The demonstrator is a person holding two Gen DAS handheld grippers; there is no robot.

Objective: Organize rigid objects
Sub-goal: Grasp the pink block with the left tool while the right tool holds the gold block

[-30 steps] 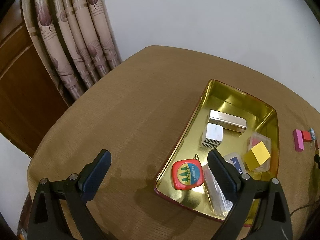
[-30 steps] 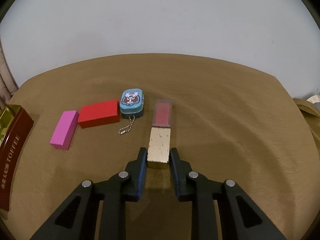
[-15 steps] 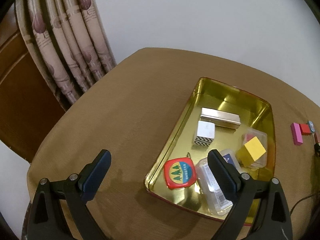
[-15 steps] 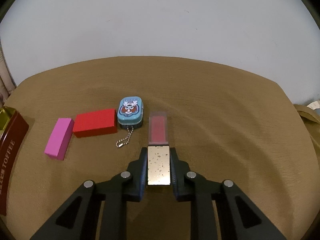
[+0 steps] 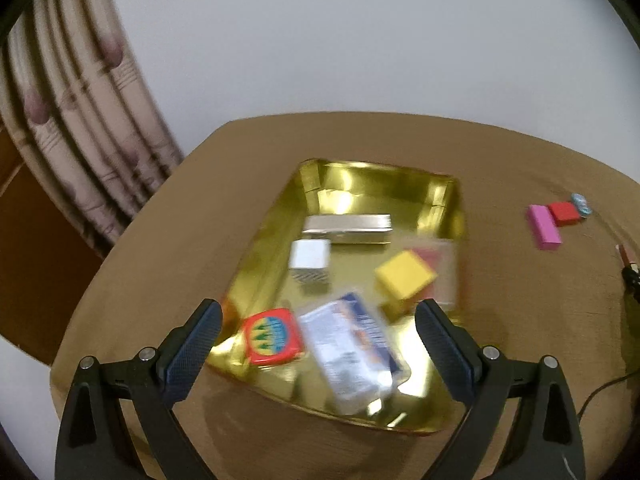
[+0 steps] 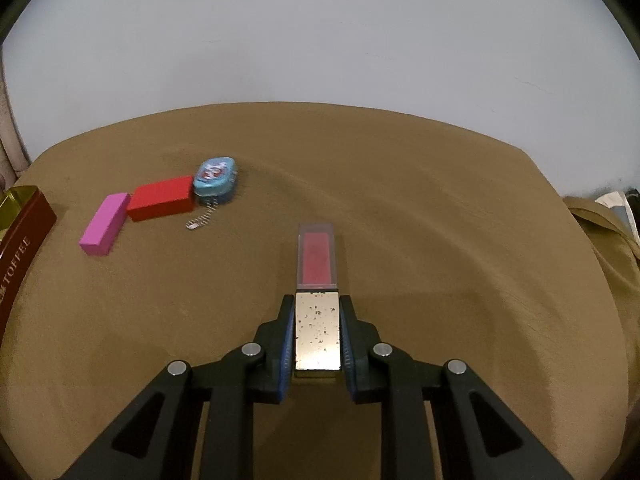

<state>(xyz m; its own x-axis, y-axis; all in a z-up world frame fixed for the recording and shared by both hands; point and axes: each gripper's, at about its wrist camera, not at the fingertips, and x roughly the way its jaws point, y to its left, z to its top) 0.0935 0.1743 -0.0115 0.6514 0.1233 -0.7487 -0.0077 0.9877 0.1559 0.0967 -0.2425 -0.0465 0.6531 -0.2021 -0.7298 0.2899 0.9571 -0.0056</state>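
My right gripper (image 6: 318, 314) is shut on the gold cap of a lip gloss tube (image 6: 317, 328) and holds it off the brown cloth; its clear red end points away from me. Left of it lie a pink block (image 6: 105, 230), a red block (image 6: 162, 203) and a blue tin (image 6: 216, 175) with a chain. My left gripper (image 5: 318, 328) is open above the near end of the gold tray (image 5: 440, 196). In the tray lie a red round-cornered tin (image 5: 272, 336), a clear packet (image 5: 354, 354), a yellow cube (image 5: 404, 276), a white cube (image 5: 310, 258) and a silver box (image 5: 346, 225).
A curtain (image 5: 80, 120) hangs at the far left, beside a wooden panel. The tray's dark red side (image 6: 24, 240) reads TOFFEE at the left of the right wrist view. Folded cloth and papers (image 6: 612, 208) sit at the table's right edge. A white wall stands behind.
My right gripper closed on the lip gloss tube and lifted it off the cloth. The left gripper swung right, so the tray now lies between its fingers in view.
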